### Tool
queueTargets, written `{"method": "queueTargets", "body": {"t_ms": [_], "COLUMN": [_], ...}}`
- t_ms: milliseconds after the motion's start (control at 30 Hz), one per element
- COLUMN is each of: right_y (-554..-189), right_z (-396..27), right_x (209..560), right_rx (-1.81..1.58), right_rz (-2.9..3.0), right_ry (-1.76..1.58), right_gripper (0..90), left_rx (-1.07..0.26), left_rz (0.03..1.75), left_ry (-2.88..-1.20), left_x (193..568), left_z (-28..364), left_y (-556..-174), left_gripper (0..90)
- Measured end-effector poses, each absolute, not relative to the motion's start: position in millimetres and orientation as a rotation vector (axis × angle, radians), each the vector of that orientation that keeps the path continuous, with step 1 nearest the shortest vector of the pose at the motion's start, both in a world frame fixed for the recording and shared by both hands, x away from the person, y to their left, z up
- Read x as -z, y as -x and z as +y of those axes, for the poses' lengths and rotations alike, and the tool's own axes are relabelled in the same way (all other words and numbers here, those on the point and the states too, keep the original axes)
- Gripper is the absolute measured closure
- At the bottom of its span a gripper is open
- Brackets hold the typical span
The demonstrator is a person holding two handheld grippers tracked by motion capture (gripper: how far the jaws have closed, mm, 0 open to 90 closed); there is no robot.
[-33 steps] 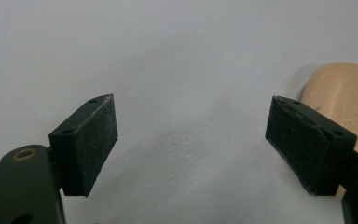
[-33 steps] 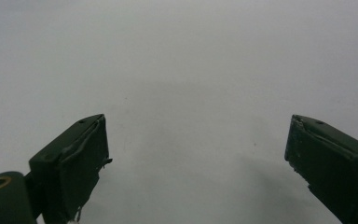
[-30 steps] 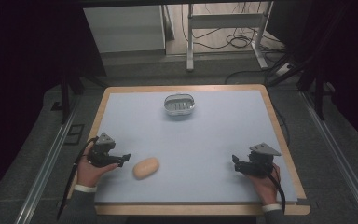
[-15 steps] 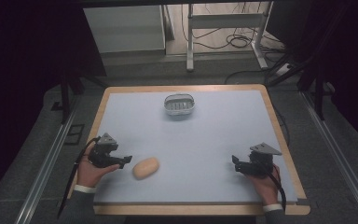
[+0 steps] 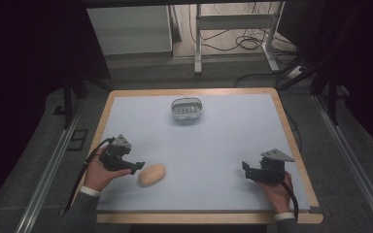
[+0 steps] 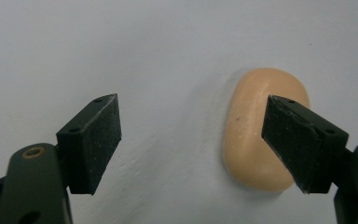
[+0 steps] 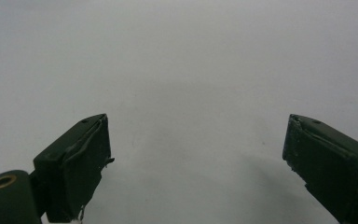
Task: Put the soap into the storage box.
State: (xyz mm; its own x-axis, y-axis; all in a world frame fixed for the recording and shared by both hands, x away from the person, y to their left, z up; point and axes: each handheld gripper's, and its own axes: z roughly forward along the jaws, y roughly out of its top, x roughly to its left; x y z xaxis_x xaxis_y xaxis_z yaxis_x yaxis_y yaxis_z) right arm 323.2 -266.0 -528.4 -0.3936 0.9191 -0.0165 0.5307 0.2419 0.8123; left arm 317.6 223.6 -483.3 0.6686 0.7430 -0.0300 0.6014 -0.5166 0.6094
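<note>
A peach-coloured oval soap bar [image 5: 152,174] lies on the pale blue table top [image 5: 213,141], near the front left. My left gripper [image 5: 135,166] is open just to its left, jaws pointing at it. In the left gripper view the soap bar [image 6: 254,130] lies just ahead on the right, partly behind the right jaw, and my left gripper [image 6: 193,140] holds nothing. My right gripper [image 5: 245,171] rests open at the front right, far from the soap. Between its jaws my right gripper [image 7: 196,158] has bare table.
A small grey wire soap dish [image 5: 187,109] stands at the back middle of the table. A wooden rim [image 5: 291,131] frames the table top. Beyond the far edge are a white cabinet [image 5: 128,29], desk legs and floor cables.
My left gripper has crept slightly right toward the soap bar. My right gripper and the dish have stayed put.
</note>
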Motion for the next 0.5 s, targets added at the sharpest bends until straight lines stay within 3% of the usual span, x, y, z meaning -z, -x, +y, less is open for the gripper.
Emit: {"method": "queueTargets", "body": {"t_ms": [500], "right_y": [-323.0], "right_z": [-265.2], "right_x": [528.6], "right_rx": [-1.009], "right_rz": [2.013], "right_ry": [-1.325], "right_gripper": [7.7], "left_rx": [-0.245], "left_rz": [0.958], "left_ry": [-2.403], "left_x": [493.3], "left_z": [196.0], "left_y": [-316.5], "left_gripper": [20.2]}}
